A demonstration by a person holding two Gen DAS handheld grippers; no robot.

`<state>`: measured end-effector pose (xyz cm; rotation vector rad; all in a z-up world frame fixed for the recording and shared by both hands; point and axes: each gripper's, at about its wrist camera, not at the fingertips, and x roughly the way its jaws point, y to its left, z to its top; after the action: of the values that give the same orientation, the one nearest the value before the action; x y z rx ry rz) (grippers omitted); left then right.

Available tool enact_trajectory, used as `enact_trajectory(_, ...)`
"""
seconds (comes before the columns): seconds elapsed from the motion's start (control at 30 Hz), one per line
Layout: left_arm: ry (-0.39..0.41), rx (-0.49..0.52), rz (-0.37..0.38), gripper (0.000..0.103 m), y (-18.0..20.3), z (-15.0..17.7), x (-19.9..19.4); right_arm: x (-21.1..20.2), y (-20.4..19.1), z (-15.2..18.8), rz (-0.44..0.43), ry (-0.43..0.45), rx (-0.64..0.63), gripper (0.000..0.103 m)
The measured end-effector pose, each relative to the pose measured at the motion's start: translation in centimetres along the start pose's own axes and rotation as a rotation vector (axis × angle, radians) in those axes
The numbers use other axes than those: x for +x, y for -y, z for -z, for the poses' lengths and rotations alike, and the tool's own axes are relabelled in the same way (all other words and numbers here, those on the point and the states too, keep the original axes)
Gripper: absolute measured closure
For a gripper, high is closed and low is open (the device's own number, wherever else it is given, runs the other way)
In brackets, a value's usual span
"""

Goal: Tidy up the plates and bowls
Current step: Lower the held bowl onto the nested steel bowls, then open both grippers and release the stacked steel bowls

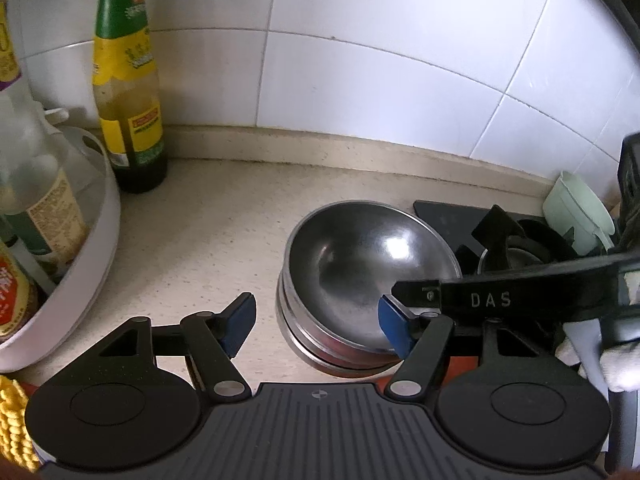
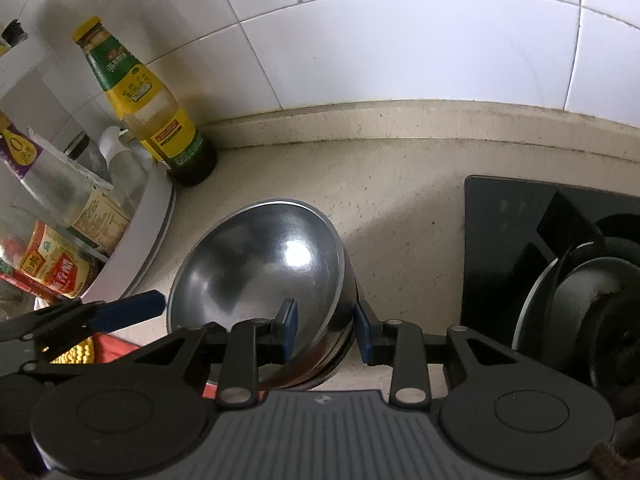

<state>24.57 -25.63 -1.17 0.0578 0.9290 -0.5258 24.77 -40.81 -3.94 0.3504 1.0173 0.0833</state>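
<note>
A stack of steel bowls (image 1: 360, 276) stands on the beige counter, also in the right wrist view (image 2: 264, 276). My left gripper (image 1: 318, 326) is open, its jaws astride the near left side of the stack without gripping. My right gripper (image 2: 326, 332) is open, one blue pad inside the top bowl and one outside its right rim, a gap showing at each pad. The right gripper's finger (image 1: 500, 300) reaches in from the right in the left wrist view. The left gripper's blue pad (image 2: 132, 308) shows at the left of the right wrist view.
A green and yellow sauce bottle (image 1: 128, 92) stands by the tiled wall. A white tray (image 1: 80, 272) with several bottles is on the left. A black gas stove (image 2: 540, 248) with a pan lies to the right. A pale green cup (image 1: 576, 208) sits behind the stove.
</note>
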Motion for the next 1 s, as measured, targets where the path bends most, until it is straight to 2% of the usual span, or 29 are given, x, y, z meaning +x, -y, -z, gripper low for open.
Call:
enact_trajectory(0.2,0.01,-0.004,-0.011,0.024,-0.4,0.3,-0.6,0.1,0.1,0.4,-0.017,0.004,0.017,0.073)
enact_trajectory(0.43,0.013,-0.019,-0.016,0.021,-1.1,0.6,-1.0,-2.6,-0.9,0.9,0.026,0.066,-0.019,0.073)
enact_trajectory(0.57,0.013,-0.009,-0.029,0.019,-1.1,0.9,-0.9,-4.1,-1.5,1.6,0.057,0.101,-0.039,0.069)
enact_trajectory(1.0,0.017,0.028,-0.051,0.01,-1.5,1.6,-1.4,-6.3,-2.7,3.7,0.063,0.136,-0.025,0.061)
